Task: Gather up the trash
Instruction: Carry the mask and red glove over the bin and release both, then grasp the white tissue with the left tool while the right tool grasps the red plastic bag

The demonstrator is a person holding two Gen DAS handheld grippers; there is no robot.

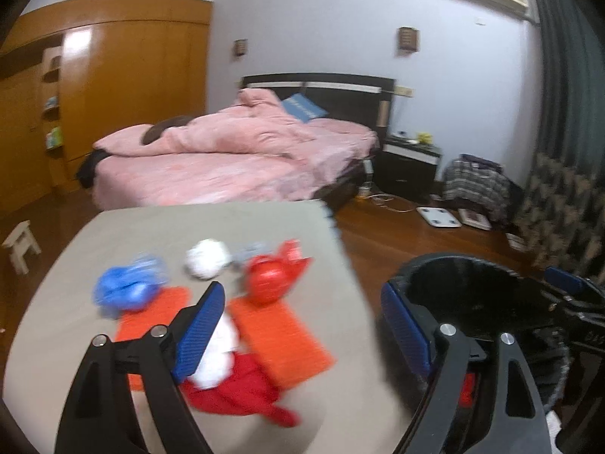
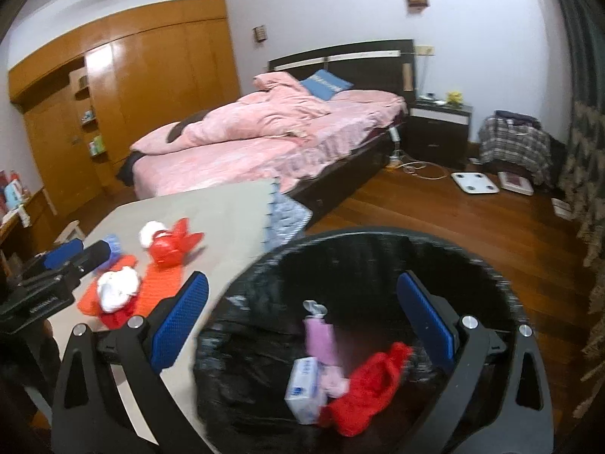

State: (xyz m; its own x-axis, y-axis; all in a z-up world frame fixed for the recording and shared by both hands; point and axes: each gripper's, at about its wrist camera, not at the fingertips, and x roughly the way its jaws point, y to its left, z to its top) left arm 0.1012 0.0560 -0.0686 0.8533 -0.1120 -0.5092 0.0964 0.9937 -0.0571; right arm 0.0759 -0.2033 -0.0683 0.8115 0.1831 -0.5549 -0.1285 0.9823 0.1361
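Note:
A beige table (image 1: 94, 333) holds trash: a blue bag (image 1: 128, 289), a white paper ball (image 1: 206, 259), a red bag (image 1: 270, 280), orange mats (image 1: 280, 340), and a white wad on red cloth (image 1: 217, 355). My left gripper (image 1: 302, 329) is open and empty above the table's near right part. A black-lined bin (image 2: 491, 265) stands right of the table. It holds a red item (image 2: 370, 386), a tissue pack (image 2: 306, 386) and a pink wrapper (image 2: 319, 336). My right gripper (image 2: 302, 325) is open and empty over the bin.
A pink bed (image 1: 234, 151) stands behind the table, with a dark nightstand (image 1: 408, 166) and a wooden wardrobe (image 1: 124, 75). A white scale (image 1: 438, 217) and a pile of clothes (image 1: 476, 181) lie on the wood floor. A small white stool (image 1: 20, 244) stands at left.

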